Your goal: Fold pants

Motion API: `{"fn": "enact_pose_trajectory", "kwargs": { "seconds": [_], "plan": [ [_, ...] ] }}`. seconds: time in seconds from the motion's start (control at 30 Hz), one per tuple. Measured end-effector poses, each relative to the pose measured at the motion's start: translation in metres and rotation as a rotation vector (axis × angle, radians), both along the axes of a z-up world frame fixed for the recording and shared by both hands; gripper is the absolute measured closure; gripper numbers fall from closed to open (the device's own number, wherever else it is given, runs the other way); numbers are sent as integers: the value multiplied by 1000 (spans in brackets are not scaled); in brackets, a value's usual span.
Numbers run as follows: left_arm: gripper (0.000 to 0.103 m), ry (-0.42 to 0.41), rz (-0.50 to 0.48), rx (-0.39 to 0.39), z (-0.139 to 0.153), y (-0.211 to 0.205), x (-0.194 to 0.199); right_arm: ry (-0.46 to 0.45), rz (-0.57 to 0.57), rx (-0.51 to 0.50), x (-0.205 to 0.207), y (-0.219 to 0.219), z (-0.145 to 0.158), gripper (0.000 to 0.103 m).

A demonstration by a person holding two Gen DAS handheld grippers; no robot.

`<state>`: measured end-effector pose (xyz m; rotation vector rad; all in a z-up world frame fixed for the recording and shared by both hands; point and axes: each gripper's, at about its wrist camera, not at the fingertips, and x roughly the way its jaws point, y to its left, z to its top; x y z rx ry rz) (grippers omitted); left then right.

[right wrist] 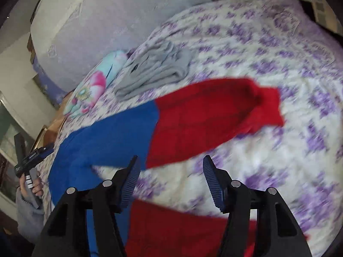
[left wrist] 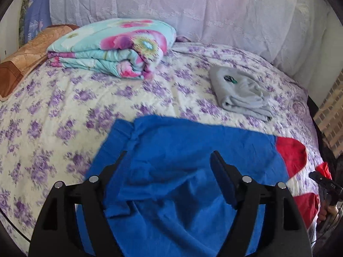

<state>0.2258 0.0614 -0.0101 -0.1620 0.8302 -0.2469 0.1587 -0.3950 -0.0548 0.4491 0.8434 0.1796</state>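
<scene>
Blue and red pants [left wrist: 182,171] lie spread on the floral bedspread, blue at the waist end and red at the leg ends. In the left wrist view my left gripper [left wrist: 169,167] is open over the rumpled blue waist part, not holding it. In the right wrist view the pants [right wrist: 193,117] show two legs: the far one stretches right with a red cuff, the near red leg passes under my right gripper [right wrist: 170,171]. The right gripper is open and empty above the bedspread between the two legs. The view is motion-blurred.
A folded grey garment [left wrist: 238,92] lies on the bed [left wrist: 64,107] to the right, a folded flowered quilt [left wrist: 113,47] at the back left, a brown pillow [left wrist: 27,55] at far left. A white lace-covered headboard stands behind. The left gripper's handle and hand [right wrist: 27,171] show at left.
</scene>
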Motion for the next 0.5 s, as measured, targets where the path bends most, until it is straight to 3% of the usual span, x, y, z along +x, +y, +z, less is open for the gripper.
{"fn": "enact_pose_trajectory", "kwargs": {
  "seconds": [0.13,0.27,0.3,0.33,0.4,0.5],
  "plan": [
    [29,43,-83,8,-22,-25,-22,117,9,124,22,17,-37,53],
    [29,77,-139,-21,-39,-40,-30,123,-29,199,40,18,-40,53],
    [29,87,-148,-23,-43,-43,-30,118,-38,220,44,18,-41,57],
    [29,97,-151,-21,-48,-46,-30,119,-48,238,47,19,-43,73],
    [29,120,-145,-17,-57,-49,-25,119,-23,272,48,26,-48,91],
    [29,144,-111,-2,-66,-48,-15,44,9,217,35,36,-33,94]
  ]
}}
